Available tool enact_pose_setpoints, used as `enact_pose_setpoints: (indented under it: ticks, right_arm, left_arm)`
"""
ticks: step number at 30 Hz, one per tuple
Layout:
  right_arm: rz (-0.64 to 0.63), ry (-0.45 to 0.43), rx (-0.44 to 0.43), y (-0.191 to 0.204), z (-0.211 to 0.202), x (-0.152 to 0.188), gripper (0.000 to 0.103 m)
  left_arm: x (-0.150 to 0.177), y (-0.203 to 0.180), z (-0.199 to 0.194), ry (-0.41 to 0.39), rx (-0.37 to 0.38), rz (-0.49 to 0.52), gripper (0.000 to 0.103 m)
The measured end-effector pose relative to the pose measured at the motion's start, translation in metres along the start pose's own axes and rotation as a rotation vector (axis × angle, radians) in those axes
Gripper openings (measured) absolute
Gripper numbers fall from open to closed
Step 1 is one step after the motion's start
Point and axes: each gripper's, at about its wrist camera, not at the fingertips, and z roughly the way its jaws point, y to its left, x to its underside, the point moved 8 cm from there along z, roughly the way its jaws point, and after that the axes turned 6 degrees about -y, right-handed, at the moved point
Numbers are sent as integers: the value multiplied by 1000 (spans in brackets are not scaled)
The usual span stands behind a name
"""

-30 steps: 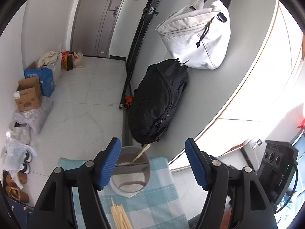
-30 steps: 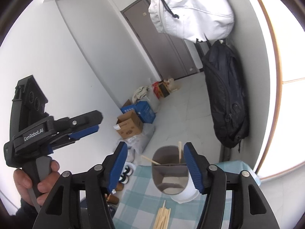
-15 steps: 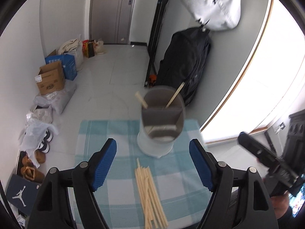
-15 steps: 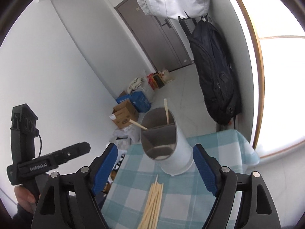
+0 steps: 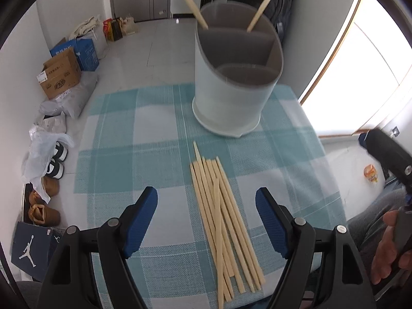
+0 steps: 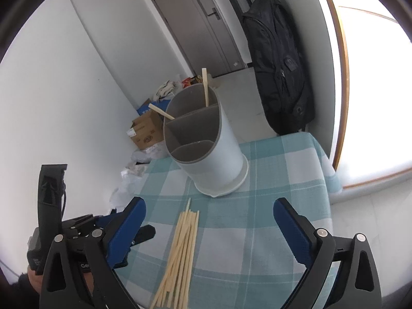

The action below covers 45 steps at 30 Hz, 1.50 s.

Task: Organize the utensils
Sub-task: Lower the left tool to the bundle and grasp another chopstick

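Now looking down on a small table under a teal-and-white checked cloth (image 5: 123, 139), where a second ago mostly walls, door and hanging bags filled both views. In the left wrist view, left gripper (image 5: 207, 222) with blue pads spread wide, nothing between the jaws, hovering over the near end of a loose bundle of wooden chopsticks (image 5: 221, 211) lying flat on the cloth; earlier only the bundle's tips showed at 6 o'clock, now the whole bundle in sight, running from centre toward 5 o'clock. At 12 o'clock of the bundle, just beyond its far tips and apart from them, a round grey utensil holder (image 5: 231, 97) with inner dividers, upright, far larger in view than before; two chopsticks already standing tilted in its rear compartment, one leaning toward 11 o'clock, one toward 1 o'clock. At 3 to 4 o'clock, a hand and the other tool at the table's edge. In the right wrist view, right gripper (image 6: 208, 225) with jaws just opened much further, now very wide and empty, chopsticks (image 6: 180, 252) below and between them at 6 to 7 o'clock, holder (image 6: 206, 152) at centre. Black backpack (image 6: 278, 72) at 1 o'clock, lower in view a second ago. Cardboard box (image 5: 60, 77) on the floor at 10 o'clock.
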Motion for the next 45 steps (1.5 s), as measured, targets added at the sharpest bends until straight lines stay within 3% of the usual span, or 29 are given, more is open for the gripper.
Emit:
enact_pose_setpoints:
  ticks: [8,13,18,25,34,45]
  right_arm:
    - [59,50,12,-12,15,6,103]
    - [69,69,43,-19,21,7,103]
    - [82,88,66,-24,24,9,103]
    - [107,97,66,-29,25,9,103]
    - [144,113,77,-36,26,11,103]
    - [160,133,86,-37,29,16,103]
  left_arm:
    - [15,-4,19,89,8,30,75]
    - [18,-9,35,157,18,50,45]
    - [19,-9,40,185,16,30,45]
    - [25,-14,44,207,-17,39,43]
    - [27,-22,39,217,-5,32,14]
    - [10,-4,44,213,65,-78,8]
